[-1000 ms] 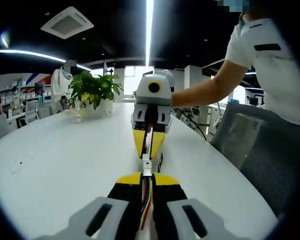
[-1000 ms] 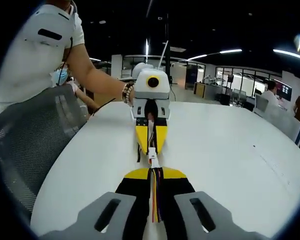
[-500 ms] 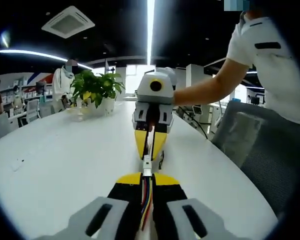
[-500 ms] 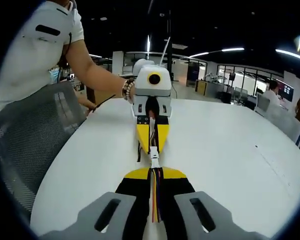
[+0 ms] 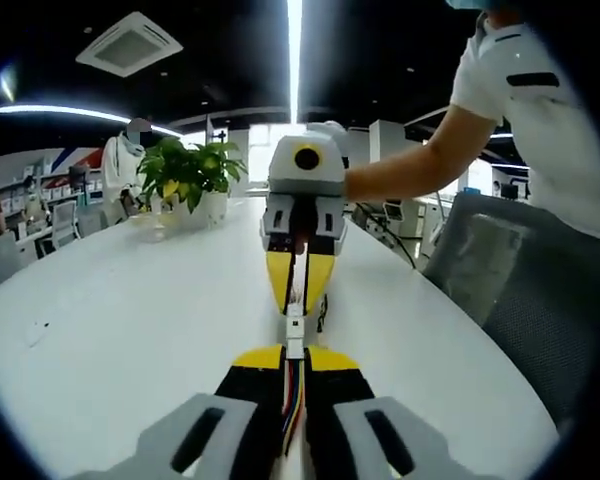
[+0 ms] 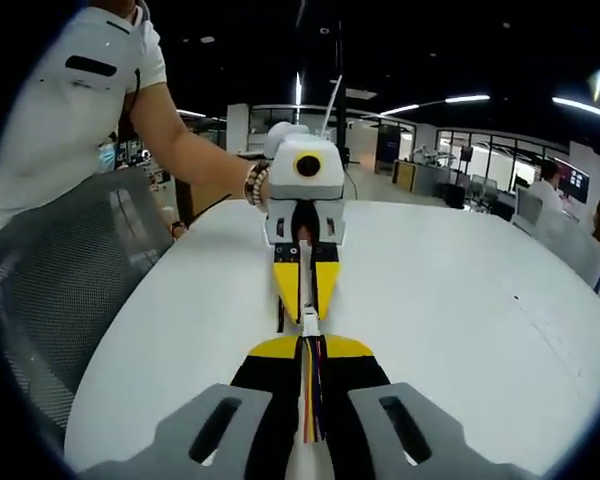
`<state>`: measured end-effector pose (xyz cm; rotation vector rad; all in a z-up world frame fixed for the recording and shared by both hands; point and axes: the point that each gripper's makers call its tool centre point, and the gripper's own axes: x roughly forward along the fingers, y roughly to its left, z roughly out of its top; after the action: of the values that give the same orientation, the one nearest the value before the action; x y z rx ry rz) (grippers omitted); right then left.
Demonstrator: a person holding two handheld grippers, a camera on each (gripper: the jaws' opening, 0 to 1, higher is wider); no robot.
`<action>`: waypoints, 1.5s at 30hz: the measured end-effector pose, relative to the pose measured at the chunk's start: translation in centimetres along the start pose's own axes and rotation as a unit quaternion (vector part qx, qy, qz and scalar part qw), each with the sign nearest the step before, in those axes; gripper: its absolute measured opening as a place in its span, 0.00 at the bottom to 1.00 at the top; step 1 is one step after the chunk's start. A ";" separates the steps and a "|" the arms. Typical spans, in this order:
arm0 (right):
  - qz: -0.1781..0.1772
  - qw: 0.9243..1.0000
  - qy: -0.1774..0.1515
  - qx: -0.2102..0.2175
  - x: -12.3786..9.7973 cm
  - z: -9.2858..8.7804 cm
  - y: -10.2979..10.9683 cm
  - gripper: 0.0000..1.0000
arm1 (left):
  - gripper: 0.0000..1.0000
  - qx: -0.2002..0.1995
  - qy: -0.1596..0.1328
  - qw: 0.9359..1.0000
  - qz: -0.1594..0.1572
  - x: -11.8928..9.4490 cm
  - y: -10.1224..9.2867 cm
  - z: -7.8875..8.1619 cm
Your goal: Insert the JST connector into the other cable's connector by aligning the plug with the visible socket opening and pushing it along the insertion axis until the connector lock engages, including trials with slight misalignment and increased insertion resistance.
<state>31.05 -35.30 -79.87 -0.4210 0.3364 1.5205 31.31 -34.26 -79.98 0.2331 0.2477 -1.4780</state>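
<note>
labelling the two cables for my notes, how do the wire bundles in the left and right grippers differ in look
The left gripper pinches a bundle of red, blue and yellow wires, while the right gripper pinches a bundle of darker wires: red, purple, yellow. The left bundle ends in a white connector plainly clear of the jaws; the right bundle's connector looks shorter. Both run straight between shut jaws, tip to tip above the white table.

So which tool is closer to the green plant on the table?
Right. The right tool sits farther along the table, the plant beyond it to one side. The left tool faces it from the near end, farther off. Both grip cables.
</note>
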 end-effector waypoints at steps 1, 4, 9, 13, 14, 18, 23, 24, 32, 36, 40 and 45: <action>0.002 1.000 0.002 0.002 0.1 -0.2 0.1 0.03 | 0.00 -0.001 0.001 1.000 0.000 0.1 -0.2 0.0; 0.004 1.000 0.005 0.005 0.0 -0.4 0.2 0.03 | 0.01 -0.006 -0.004 1.000 -0.002 -0.1 0.0 -0.1; 0.004 1.000 0.027 -0.001 0.1 -1.2 0.3 0.01 | 0.01 -0.012 -0.010 1.000 -0.002 0.0 0.0 0.3; 0.007 1.000 0.024 0.002 0.1 -1.2 0.8 0.00 | 0.01 -0.014 -0.005 1.000 -0.002 0.0 -0.1 0.2; 0.007 1.000 0.024 0.000 0.1 -1.1 0.8 0.00 | 0.01 -0.012 -0.001 1.000 -0.002 0.1 -0.1 0.0; 0.009 1.000 0.028 0.004 0.3 -1.2 1.1 0.00 | 0.01 -0.015 0.004 1.000 -0.003 0.1 -0.3 -0.3; 0.009 0.999 0.037 0.004 0.5 -1.6 1.2 0.00 | 0.01 -0.014 0.016 1.000 -0.003 0.4 -0.5 -0.8; 0.009 0.999 0.039 0.004 0.4 -1.7 1.0 0.00 | 0.01 -0.013 0.020 1.000 -0.002 0.4 -0.5 -0.9; 0.005 0.998 0.059 0.006 0.8 -2.3 0.8 0.00 | 0.01 -0.018 0.035 0.999 0.000 0.7 -0.4 -1.7; 0.010 0.998 0.068 0.004 1.3 -2.6 0.9 0.00 | 0.01 -0.014 0.043 0.999 0.002 0.9 -0.1 -2.0; 0.009 0.997 0.073 0.006 1.3 -2.8 0.8 0.00 | 0.01 -0.012 0.045 0.999 -0.001 0.8 -0.1 -2.2; 0.010 0.996 0.084 0.000 1.5 -3.0 0.6 0.00 | 0.01 -0.007 0.052 0.999 0.001 0.6 0.0 -2.5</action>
<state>30.62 -35.37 -83.25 -0.5484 0.4731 1.5091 31.33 -34.12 -82.51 0.2994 0.3427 -1.4633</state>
